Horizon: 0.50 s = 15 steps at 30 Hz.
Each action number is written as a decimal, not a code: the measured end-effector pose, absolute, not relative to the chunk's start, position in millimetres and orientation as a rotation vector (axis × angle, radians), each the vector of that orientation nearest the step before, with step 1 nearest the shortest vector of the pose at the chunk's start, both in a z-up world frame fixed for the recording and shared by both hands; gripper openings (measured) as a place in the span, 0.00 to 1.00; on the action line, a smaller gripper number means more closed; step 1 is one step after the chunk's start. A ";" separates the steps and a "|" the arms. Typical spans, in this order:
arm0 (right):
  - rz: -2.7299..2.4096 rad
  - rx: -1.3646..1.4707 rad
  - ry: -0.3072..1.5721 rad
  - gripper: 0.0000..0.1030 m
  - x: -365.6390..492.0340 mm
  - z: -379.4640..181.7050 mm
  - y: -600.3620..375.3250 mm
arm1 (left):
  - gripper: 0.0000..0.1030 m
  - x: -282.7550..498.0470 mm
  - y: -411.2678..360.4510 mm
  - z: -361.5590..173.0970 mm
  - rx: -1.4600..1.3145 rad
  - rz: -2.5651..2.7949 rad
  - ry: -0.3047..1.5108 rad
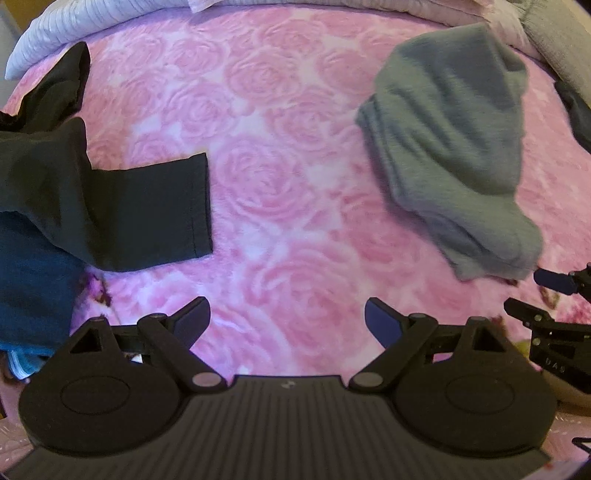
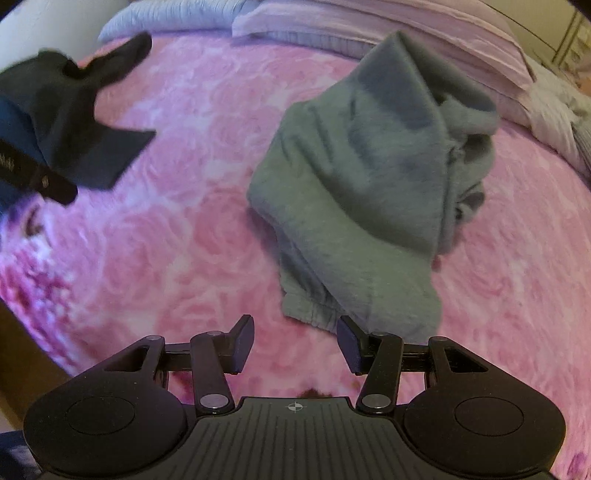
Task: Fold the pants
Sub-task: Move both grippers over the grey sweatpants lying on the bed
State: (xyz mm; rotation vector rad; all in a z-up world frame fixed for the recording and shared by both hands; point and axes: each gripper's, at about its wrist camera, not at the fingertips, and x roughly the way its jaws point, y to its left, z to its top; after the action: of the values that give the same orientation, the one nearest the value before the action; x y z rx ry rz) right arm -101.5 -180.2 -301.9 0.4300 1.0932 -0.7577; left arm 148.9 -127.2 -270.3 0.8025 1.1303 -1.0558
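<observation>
Both grippers hang empty over the pink bedspread point(image 1: 288, 155): left gripper point(image 1: 287, 317) spread wide, right gripper point(image 2: 295, 343) partly open. Grey pants point(image 2: 369, 177) lie crumpled just beyond the right gripper; dark pants point(image 1: 110, 214) sprawl far left. Folding appears unstarted.

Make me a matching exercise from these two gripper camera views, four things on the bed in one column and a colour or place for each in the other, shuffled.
Things:
1. sweatpants
2. black pant leg
3. blanket
4. pillows

Descriptions:
A. pink with a rose pattern
B. grey, crumpled in a heap to the right
C. pale, lined along the far edge of the bed
D. dark, lying flat at the left with its hem toward the middle

Pairs: 1-B, 2-D, 3-A, 4-C
</observation>
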 end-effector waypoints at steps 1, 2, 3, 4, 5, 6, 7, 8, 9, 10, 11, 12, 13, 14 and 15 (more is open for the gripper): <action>-0.765 0.407 1.100 0.45 -98.8 -312.9 -180.0 | 0.85 152.2 -129.1 -277.7 0.799 -1.049 1.130; -0.773 0.385 1.108 0.45 -96.4 -322.5 -180.6 | 0.85 155.8 -131.0 -285.1 0.792 -1.042 1.130; -0.779 0.362 1.116 0.45 -92.6 -330.6 -181.5 | 0.85 159.4 -133.1 -292.8 0.789 -1.031 1.136; -0.784 0.336 1.119 0.45 -86.4 -337.2 -183.9 | 0.85 162.3 -135.0 -299.3 0.787 -1.019 1.143; -0.790 0.295 1.123 0.45 -82.6 -346.9 -183.6 | 0.84 166.1 -136.6 -305.0 0.780 -1.012 1.148; -0.796 0.253 1.137 0.45 -77.5 -355.7 -183.8 | 0.84 168.9 -138.1 -309.0 0.772 -1.007 1.150; -0.808 0.214 1.149 0.45 -73.2 -363.7 -184.4 | 0.84 170.3 -139.7 -311.6 0.769 -1.005 1.150; -0.829 0.167 1.160 0.45 -69.6 -373.1 -186.2 | 0.84 170.8 -141.0 -313.8 0.766 -1.008 1.147; -0.839 0.150 1.170 0.45 -67.9 -379.7 -188.9 | 0.84 170.7 -142.5 -314.8 0.765 -1.014 1.144; -0.848 0.145 1.186 0.41 -67.1 -387.9 -193.2 | 0.84 169.9 -143.8 -316.1 0.769 -1.021 1.142; -0.844 0.160 1.188 0.33 -68.0 -393.1 -197.1 | 0.84 168.3 -145.2 -317.5 0.778 -1.024 1.142; -0.821 0.194 1.169 0.00 -69.9 -392.9 -200.5 | 0.84 166.8 -146.2 -318.2 0.788 -1.028 1.141; -0.810 0.219 1.159 0.00 -70.6 -389.9 -202.3 | 0.84 165.3 -146.4 -318.6 0.794 -1.034 1.140; -0.832 0.225 1.135 0.00 -74.4 -381.8 -202.3 | 0.84 163.8 -147.3 -318.3 0.798 -1.040 1.139; -0.855 0.243 1.089 0.00 -81.9 -370.7 -203.9 | 0.84 162.6 -148.3 -318.1 0.803 -1.044 1.139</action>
State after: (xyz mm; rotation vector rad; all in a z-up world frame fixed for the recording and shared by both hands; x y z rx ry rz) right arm -81.9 -203.9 -370.7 0.2429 1.0893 -0.8551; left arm 162.6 -148.3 -318.1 0.8034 1.1386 -1.0443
